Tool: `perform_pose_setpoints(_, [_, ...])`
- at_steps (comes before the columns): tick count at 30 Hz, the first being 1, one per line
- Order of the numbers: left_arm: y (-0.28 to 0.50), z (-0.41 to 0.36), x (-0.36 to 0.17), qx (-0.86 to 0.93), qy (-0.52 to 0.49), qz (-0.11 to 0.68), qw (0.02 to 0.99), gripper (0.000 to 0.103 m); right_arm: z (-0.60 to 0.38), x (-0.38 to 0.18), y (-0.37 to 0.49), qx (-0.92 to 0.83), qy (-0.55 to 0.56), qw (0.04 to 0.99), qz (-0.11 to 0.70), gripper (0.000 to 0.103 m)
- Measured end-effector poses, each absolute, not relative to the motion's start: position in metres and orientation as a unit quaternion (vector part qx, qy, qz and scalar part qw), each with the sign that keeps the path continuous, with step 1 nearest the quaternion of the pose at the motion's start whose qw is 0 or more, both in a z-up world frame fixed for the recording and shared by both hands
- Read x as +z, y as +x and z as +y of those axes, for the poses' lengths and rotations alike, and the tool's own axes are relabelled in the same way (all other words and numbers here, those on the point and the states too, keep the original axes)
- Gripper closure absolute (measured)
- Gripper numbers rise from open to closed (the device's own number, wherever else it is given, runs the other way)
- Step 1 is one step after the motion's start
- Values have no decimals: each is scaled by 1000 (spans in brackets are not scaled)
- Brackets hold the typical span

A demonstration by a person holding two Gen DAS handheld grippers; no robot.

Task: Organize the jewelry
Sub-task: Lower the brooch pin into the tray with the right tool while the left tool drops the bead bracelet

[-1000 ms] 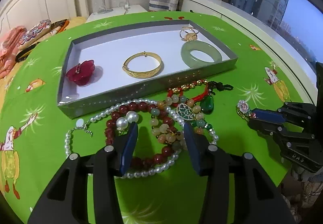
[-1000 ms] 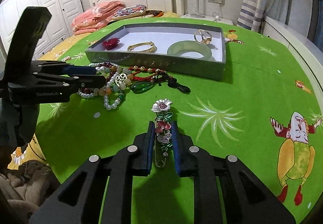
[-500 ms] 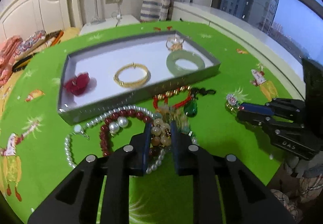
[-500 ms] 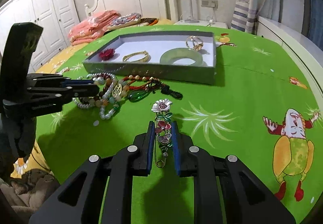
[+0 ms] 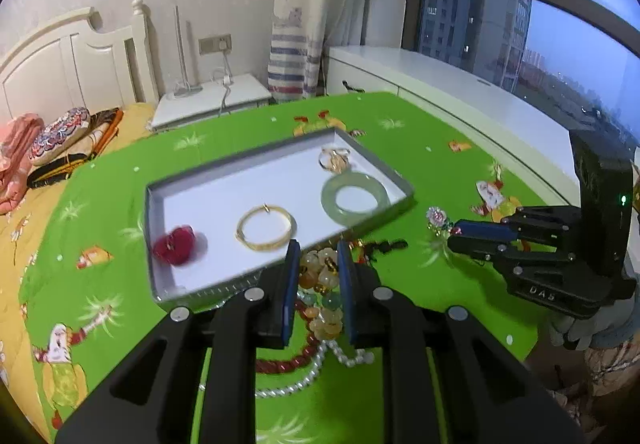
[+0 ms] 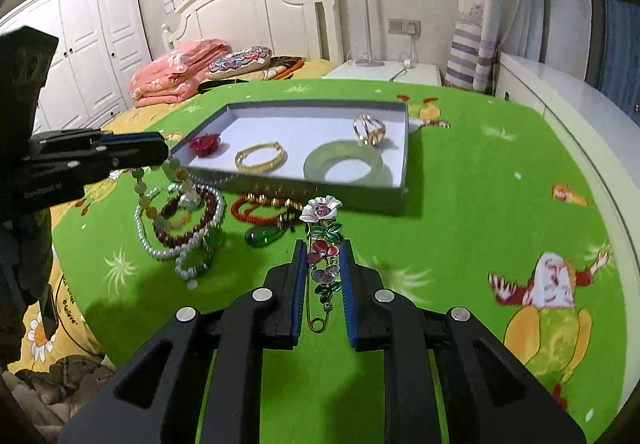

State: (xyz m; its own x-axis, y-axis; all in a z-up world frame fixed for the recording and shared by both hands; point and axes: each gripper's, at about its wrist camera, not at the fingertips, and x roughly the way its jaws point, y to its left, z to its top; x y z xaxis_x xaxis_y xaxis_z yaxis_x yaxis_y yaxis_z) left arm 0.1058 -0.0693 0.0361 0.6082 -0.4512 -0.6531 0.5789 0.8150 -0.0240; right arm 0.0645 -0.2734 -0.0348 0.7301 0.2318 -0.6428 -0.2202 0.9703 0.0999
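My left gripper (image 5: 318,248) is shut on a bracelet of yellow and green stone beads (image 5: 324,304), which hangs from it just in front of the grey tray (image 5: 192,284). The right wrist view shows that strand (image 6: 176,173) dangling over the table. My right gripper (image 6: 323,248) is shut on a flower brooch (image 6: 322,211) with a gold pin, a little above the green cloth. The tray (image 6: 320,195) holds a red flower piece (image 5: 176,246), a gold bangle (image 5: 266,228), a jade bangle (image 5: 354,197) and a ring (image 5: 334,157).
On the cloth before the tray lie a pearl necklace (image 6: 160,248), a dark red bead bracelet (image 6: 180,232), a red cord bracelet (image 6: 256,209) and a green drop pendant (image 6: 262,236). A bed and a nightstand stand behind the round table, a window sill to the right.
My left gripper has shut on the stone bead bracelet and risen with it toward the tray. The right gripper has lifted slightly with the brooch still in it.
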Motion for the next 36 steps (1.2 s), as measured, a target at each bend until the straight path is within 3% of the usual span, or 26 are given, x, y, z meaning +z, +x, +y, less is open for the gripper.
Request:
perform_pose_setpoints(19, [217, -61, 56, -268, 72, 348, 896, 84, -244, -16, 173, 134, 1, 925, 356, 85])
perform_pose_setpoints(36, [329, -22, -16, -158, 65, 434, 885, 84, -216, -53, 285, 107, -6, 889, 444, 85])
